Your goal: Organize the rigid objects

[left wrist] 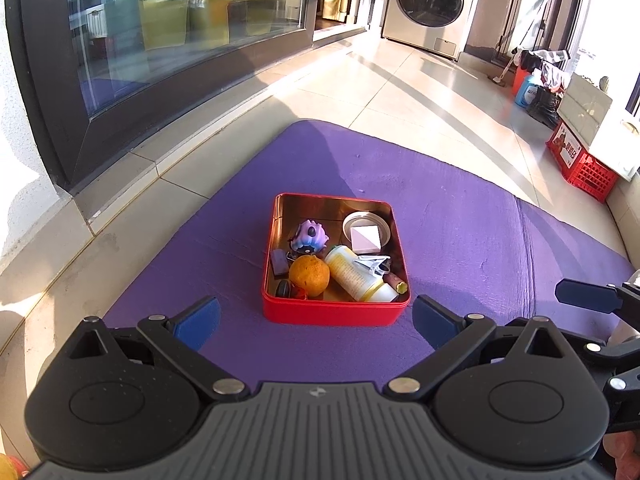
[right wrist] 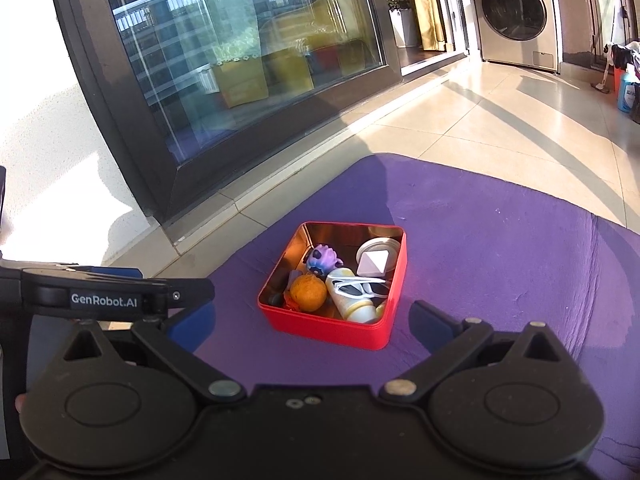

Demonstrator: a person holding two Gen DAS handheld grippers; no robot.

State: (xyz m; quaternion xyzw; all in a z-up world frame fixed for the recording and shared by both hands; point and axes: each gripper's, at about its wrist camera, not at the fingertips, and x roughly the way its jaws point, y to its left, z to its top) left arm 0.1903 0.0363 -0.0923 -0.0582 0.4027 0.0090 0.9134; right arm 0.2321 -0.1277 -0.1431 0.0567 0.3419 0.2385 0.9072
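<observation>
Left wrist view: left gripper spread wide, empty, just short of red tin on purple mat; right gripper likewise released. Orange ball, bottle inside tin.

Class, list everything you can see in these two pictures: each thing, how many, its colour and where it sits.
tin: one, red, on the mat
mat: one, purple, on the tiled floor
orange: one, orange, in the tin
bottle: one, pale yellow, lying in the tin
toy figure: one, purple, in the tin
washing machine: one, silver, far wall
crate: one, red, at the right
left hand-held gripper: one, black, open, empty
right hand-held gripper: one, black, open, empty
</observation>
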